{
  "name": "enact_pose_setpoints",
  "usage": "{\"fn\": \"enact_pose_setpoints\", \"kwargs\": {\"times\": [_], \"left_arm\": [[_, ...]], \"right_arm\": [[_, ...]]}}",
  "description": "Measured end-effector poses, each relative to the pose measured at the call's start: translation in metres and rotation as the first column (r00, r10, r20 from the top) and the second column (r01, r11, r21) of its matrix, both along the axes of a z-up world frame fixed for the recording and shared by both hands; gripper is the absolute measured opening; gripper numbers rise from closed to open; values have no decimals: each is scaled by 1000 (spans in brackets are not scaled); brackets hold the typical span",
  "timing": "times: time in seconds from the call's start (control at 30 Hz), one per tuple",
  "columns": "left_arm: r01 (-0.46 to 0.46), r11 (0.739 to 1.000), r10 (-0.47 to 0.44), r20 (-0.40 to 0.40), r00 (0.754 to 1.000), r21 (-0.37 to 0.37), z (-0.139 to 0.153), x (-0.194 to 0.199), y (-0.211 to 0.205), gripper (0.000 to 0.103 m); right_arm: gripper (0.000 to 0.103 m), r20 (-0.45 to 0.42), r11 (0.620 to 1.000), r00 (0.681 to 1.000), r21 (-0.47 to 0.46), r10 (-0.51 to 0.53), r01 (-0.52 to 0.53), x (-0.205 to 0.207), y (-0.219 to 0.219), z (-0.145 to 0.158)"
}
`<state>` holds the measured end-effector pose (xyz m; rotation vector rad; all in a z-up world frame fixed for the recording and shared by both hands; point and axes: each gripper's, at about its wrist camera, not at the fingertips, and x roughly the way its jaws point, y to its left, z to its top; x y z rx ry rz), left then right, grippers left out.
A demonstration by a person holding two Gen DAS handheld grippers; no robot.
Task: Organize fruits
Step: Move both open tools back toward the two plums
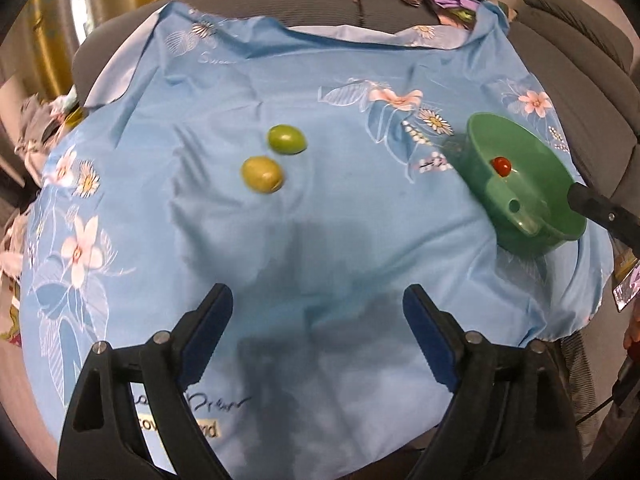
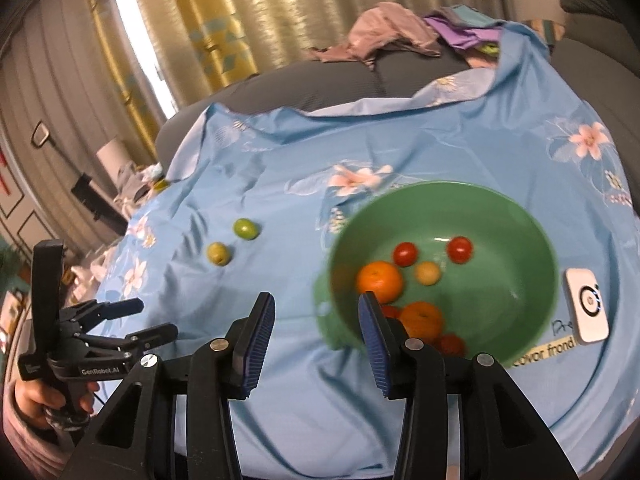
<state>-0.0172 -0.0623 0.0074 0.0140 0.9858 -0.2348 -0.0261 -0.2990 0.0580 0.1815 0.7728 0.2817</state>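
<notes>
Left gripper (image 1: 318, 312) and right gripper (image 2: 316, 322): fingers spread, empty. Two green oval fruits (image 1: 262, 174) lie mid-cloth on the blue floral cloth (image 1: 320, 240); round green plastic bowl (image 2: 532, 240) near its right edge.

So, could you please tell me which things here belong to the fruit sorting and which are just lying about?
Belongs to the job:
green bowl
two green fruits on the cloth
oranges, red tomatoes in the bowl

Lying about:
white device
clothes pile
curtain
</notes>
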Motion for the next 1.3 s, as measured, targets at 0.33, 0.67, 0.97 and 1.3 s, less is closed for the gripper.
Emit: {"fn": "enact_pose_setpoints", "kwargs": {"times": [0.33,0.67,0.97,1.3], "left_arm": [[-36,999,36,-16,999,-30,-14,-6,40,87],[-10,998,11,4,1000,-61,-18,4,57,87],[23,999,-22,20,1000,-50,-19,31,57,87],[10,1000,-9,25,1000,-22,-19,77,57,87]], "right_arm": [[44,-34,993,994,-64,102,-104,14,57,-5],[44,-70,984,986,-84,154,-159,33,89,-15],[44,-98,982,982,-86,162,-171,60,105,-23],[44,-103,980,978,-61,181,-188,100,116,-30]]}}
